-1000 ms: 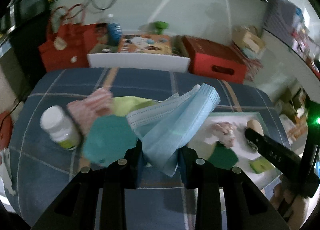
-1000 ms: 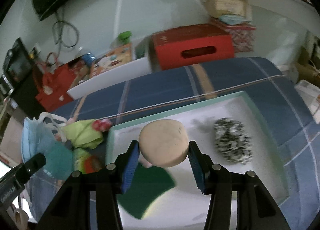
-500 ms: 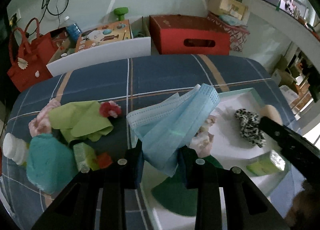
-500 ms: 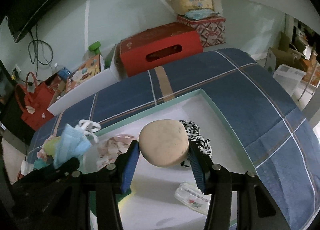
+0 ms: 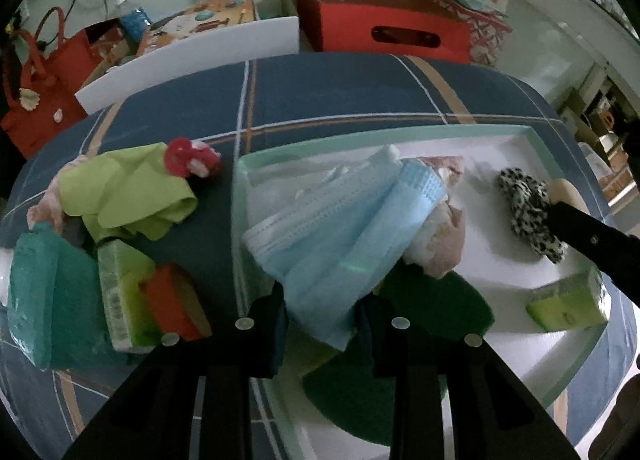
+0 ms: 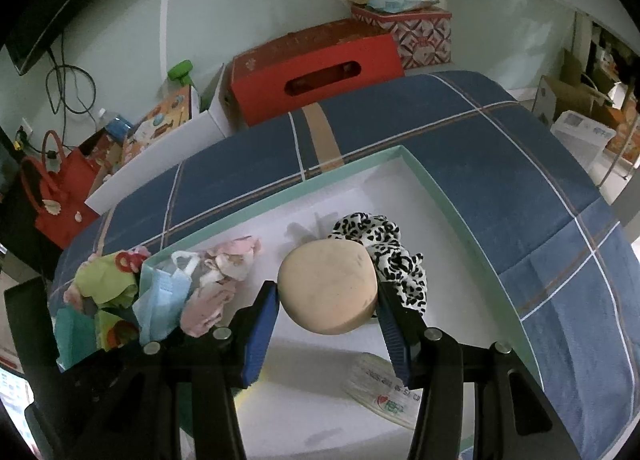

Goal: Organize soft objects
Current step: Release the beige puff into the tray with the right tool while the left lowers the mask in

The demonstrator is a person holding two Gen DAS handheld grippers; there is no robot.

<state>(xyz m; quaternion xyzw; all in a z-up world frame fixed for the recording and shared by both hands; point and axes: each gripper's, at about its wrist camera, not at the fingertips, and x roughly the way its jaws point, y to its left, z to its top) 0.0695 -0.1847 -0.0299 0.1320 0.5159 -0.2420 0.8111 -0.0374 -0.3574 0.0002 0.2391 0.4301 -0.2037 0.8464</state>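
Your left gripper (image 5: 320, 312) clamps blue face masks (image 5: 340, 220) above the tray's (image 5: 400, 136) left end; your right gripper (image 6: 326, 324) grips a beige sponge (image 6: 328, 288) beside the leopard scrunchie (image 6: 384, 248).

The bundle of face masks (image 5: 344, 228) is pale blue with white edges; the round sponge (image 6: 328, 288) is beige; the scrunchie (image 6: 384, 248) is white with black leopard spots; the tray (image 6: 452, 196) is white inside with a mint-green rim; the cloth on the worktop (image 6: 520, 164) is dark blue, crossed by white and tan lines; at the left of the frame lie a lime-green cloth (image 5: 132, 196) and a teal sponge (image 5: 48, 300); the box (image 6: 316, 72) behind is red; the claw pads (image 6: 260, 324) are blue.
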